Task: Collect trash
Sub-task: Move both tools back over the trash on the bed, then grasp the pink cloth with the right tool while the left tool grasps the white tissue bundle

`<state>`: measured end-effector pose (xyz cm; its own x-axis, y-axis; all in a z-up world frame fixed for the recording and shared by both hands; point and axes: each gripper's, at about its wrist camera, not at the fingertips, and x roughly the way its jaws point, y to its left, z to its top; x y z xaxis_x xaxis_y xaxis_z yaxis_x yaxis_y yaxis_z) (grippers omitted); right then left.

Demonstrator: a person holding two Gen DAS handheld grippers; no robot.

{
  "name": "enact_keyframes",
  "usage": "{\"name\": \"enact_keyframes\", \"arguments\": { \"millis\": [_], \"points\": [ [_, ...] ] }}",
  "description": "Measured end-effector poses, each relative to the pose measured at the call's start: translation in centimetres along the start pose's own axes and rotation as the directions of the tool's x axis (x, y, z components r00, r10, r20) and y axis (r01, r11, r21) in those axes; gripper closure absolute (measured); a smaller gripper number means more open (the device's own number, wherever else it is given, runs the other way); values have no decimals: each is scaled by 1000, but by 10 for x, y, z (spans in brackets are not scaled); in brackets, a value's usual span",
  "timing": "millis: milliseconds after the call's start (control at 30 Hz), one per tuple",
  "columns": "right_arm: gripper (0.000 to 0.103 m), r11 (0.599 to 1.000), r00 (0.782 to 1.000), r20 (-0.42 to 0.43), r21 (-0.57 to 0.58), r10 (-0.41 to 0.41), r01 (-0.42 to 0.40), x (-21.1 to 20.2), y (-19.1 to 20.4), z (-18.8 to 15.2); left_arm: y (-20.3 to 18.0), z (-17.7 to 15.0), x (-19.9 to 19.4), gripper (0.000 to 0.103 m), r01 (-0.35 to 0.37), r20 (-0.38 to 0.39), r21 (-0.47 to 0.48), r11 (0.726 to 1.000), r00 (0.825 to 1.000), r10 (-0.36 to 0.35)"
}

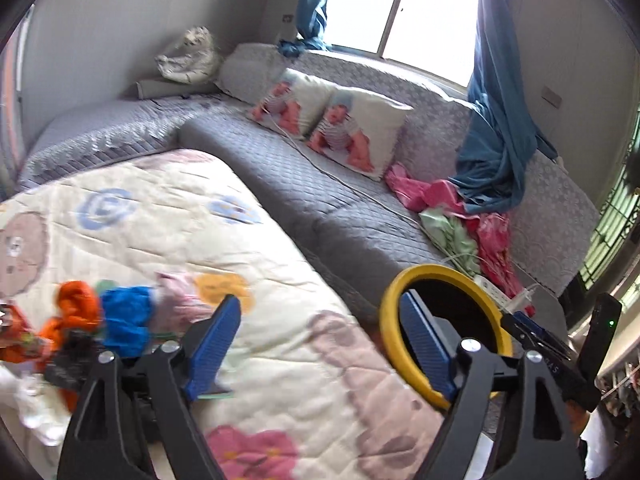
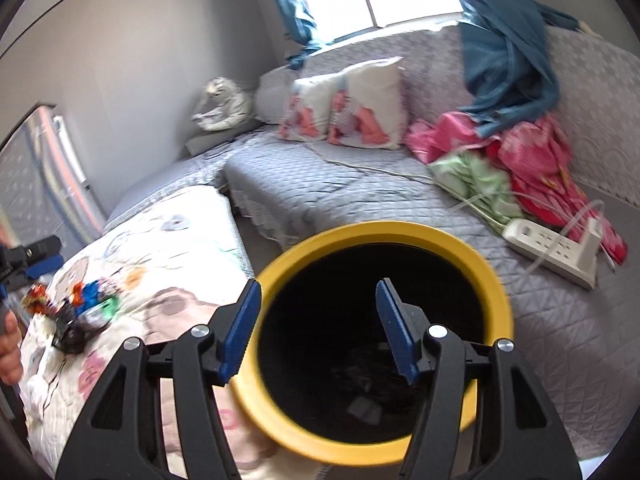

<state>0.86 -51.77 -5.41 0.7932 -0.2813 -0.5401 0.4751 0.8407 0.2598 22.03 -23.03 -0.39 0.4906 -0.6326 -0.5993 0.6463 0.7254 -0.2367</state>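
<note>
Bin mouth tilted toward camera, probably upright.

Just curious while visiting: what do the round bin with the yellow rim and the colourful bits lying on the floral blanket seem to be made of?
The round yellow-rimmed bin looks like moulded plastic: a smooth, even rim with a soft sheen.

The crumpled orange and blue scraps look like thin plastic film or wrappers, judging by the creases and bright colours, but blur leaves this uncertain.

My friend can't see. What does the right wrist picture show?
A yellow-rimmed bin sits open before the open right hand-held gripper. Colourful trash lies on a quilt to the left; behind are a grey sofa, two pillows and a power strip.
</note>
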Motion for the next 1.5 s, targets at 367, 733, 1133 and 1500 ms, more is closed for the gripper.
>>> {"name": "enact_keyframes", "arguments": {
  "millis": [367,733,1133,1500],
  "points": [
    [36,981,993,-41,-156,109,-114,12,88,-6,98,-44,-110,9,-231,99,-60,971,967,236],
    [33,870,955,-137,-395,262,-295,36,196,-31,134,-135,-143,8,-285,21,-136,949,957,291],
    [31,809,926,-281,-464,251,-360,93,281,-18,146,-166,-128,8,-302,-33,-183,936,953,301],
    [33,834,906,-370,-417,206,-361,162,328,-6,151,-161,-117,8,-302,-56,-183,936,953,297]
  ]
}}
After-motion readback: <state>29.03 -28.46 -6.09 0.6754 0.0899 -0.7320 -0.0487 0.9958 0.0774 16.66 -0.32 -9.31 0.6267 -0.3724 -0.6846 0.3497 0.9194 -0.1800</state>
